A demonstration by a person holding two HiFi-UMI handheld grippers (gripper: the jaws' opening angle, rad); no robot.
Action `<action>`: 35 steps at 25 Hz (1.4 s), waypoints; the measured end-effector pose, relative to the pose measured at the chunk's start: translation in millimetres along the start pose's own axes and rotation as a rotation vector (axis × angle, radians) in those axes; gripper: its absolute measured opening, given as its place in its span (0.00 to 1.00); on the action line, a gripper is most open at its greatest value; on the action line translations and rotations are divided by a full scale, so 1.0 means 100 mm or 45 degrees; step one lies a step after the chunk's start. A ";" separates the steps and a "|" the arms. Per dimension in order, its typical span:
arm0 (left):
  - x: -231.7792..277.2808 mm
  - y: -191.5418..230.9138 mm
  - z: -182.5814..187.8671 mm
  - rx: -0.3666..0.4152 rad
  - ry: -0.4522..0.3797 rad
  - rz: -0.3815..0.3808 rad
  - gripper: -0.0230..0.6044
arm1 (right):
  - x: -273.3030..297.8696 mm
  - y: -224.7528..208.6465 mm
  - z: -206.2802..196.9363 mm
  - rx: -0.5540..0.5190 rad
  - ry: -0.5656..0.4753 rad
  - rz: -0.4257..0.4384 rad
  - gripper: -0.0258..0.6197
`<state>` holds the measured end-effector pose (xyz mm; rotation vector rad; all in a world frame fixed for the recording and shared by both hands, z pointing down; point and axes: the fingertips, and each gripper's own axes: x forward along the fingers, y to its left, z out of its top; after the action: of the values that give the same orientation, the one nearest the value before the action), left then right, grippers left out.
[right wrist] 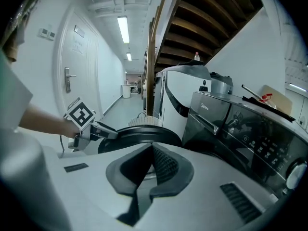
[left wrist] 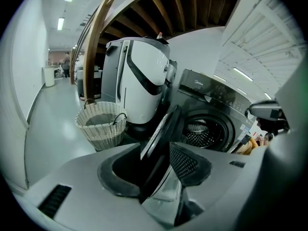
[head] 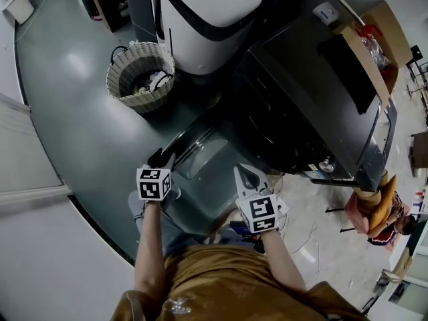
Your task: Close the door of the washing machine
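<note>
The dark washing machine (head: 314,112) stands at the right of the head view. Its round door (head: 207,159) hangs open, swung out toward me. My left gripper (head: 162,158) is at the door's outer edge. In the left gripper view the door's rim (left wrist: 161,134) passes between the wide-open jaws of the left gripper (left wrist: 159,153), and the drum opening (left wrist: 204,131) shows beyond. My right gripper (head: 246,176) hovers over the door's near side, its tips together and holding nothing. The right gripper view shows the right gripper (right wrist: 150,150) above the door (right wrist: 139,136), with the left gripper (right wrist: 96,129) at the far rim.
A wicker basket (head: 140,75) stands on the floor left of the door. A tall white and black appliance (head: 207,19) is behind it. A cardboard box (head: 374,52) lies on top of the washer. A person (head: 381,212) sits low at the right.
</note>
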<state>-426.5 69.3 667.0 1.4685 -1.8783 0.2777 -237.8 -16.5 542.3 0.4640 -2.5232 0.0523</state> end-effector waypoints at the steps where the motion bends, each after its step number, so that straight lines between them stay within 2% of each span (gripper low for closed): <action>1: 0.00 0.00 0.00 0.005 0.005 -0.005 0.36 | -0.01 -0.01 -0.01 0.009 -0.001 -0.001 0.06; 16: -0.02 -0.13 -0.07 -0.009 0.038 0.001 0.35 | -0.32 -0.17 -0.16 0.064 -0.024 -0.031 0.06; 35: -0.07 -0.68 -0.36 -0.014 0.100 0.018 0.30 | -0.96 -0.57 -0.39 0.134 -0.093 -0.065 0.06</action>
<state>-349.1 73.0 671.0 1.4168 -1.8254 0.3270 -123.3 -34.8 519.7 0.5820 -2.5873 0.1515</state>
